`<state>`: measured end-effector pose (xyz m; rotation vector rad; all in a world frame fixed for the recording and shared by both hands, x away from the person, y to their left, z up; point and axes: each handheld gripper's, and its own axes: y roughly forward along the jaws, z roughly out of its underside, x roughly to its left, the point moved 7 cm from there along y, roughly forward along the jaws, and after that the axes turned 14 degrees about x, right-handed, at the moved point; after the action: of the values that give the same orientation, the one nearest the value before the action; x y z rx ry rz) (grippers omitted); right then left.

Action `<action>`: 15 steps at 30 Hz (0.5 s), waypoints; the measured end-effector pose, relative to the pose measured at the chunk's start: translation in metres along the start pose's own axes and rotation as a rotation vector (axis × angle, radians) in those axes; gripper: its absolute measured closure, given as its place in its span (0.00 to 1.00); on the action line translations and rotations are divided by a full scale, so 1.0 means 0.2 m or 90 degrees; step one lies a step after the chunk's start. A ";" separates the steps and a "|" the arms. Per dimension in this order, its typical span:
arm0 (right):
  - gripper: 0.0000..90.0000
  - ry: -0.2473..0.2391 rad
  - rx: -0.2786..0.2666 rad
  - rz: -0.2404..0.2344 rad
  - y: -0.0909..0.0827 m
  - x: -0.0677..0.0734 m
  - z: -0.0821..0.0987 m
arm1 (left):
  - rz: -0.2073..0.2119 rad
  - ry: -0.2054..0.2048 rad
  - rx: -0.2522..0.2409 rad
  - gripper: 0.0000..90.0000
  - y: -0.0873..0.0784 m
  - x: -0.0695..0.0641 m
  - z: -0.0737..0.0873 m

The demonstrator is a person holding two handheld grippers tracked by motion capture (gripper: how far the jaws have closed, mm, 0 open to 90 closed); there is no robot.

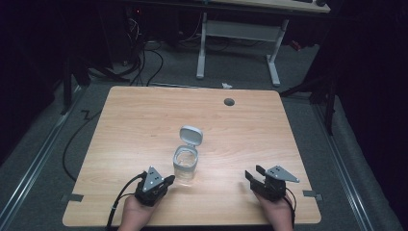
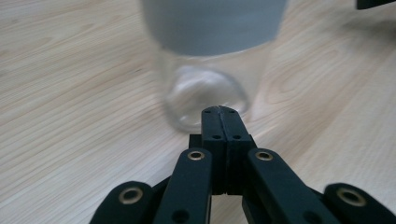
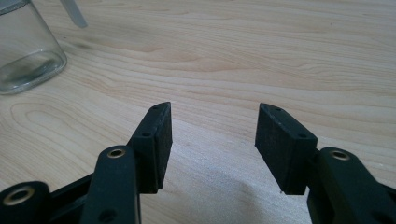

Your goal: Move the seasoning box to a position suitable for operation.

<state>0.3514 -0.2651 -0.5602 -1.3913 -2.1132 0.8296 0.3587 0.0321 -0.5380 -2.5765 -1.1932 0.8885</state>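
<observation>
High view: clear glass jar with grey flip lid (image 1: 185, 162) mid-table; left gripper (image 1: 169, 181), jaws closed, just beside it; right gripper (image 1: 252, 174) spread apart, empty.

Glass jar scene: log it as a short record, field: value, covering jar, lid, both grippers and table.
jar: clear glass jar, upright, near the table's middle front
lid: grey flip lid, open, tilted back behind the mouth
left gripper: left gripper, jaws shut on nothing, tips close to the jar's base
right gripper: right gripper, jaws open, holding nothing, apart from the jar
table: wooden table, grey grommet near the far edge
</observation>
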 end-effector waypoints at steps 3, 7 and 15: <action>0.52 -0.006 -0.001 0.007 0.00 0.00 0.00 | -0.020 -0.009 -0.012 1.00 -0.01 0.06 -0.03; 0.56 -0.003 -0.008 0.015 -0.01 0.00 -0.01 | -0.032 -0.022 -0.030 1.00 0.01 0.10 -0.09; 0.58 -0.005 -0.004 0.031 -0.02 -0.02 -0.01 | -0.055 -0.023 -0.034 1.00 0.10 0.12 -0.12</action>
<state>0.3520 -0.2687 -0.5565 -1.4502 -2.0973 0.8487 0.3975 0.0386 -0.5374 -2.5377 -1.3449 0.9005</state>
